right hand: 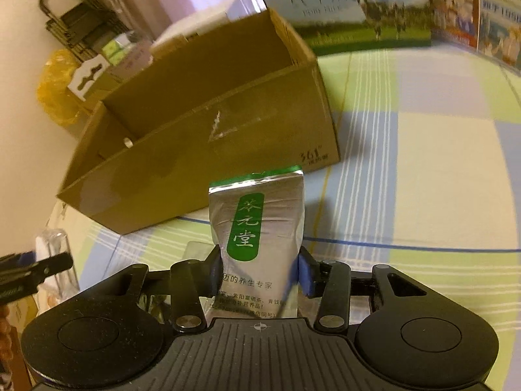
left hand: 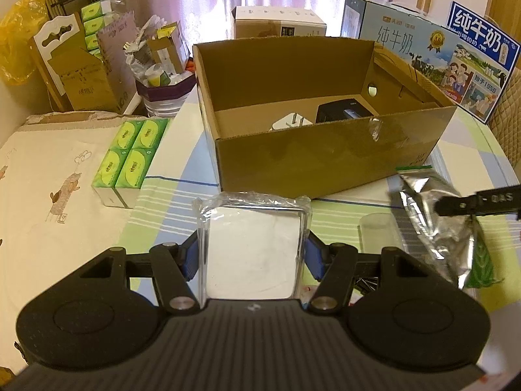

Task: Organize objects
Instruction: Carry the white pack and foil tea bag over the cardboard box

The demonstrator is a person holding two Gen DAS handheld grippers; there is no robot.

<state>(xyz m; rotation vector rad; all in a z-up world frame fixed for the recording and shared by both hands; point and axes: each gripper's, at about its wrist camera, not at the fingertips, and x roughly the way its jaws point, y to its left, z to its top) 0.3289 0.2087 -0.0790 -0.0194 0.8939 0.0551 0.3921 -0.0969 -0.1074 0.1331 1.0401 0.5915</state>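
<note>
My left gripper [left hand: 252, 254] is shut on a clear plastic case with a white insert [left hand: 252, 247], held above the table in front of an open cardboard box [left hand: 325, 163]. Inside the box lie a white plug adapter [left hand: 288, 122] and a black device [left hand: 345, 110]. My right gripper [right hand: 259, 270] is shut on a silver tea pouch with a green label [right hand: 257, 228], held before the same box [right hand: 208, 169]. The pouch also shows in the left wrist view [left hand: 439, 215], at the right, with a right finger [left hand: 478, 202] across it.
Green tissue packs [left hand: 127, 159] sit on the table to the left. Blue milk cartons [left hand: 433, 52] stand behind the box. A bin with rubbish [left hand: 162, 88] and cardboard packaging [left hand: 81, 71] stand at back left. A checked cloth [right hand: 423, 163] covers the table.
</note>
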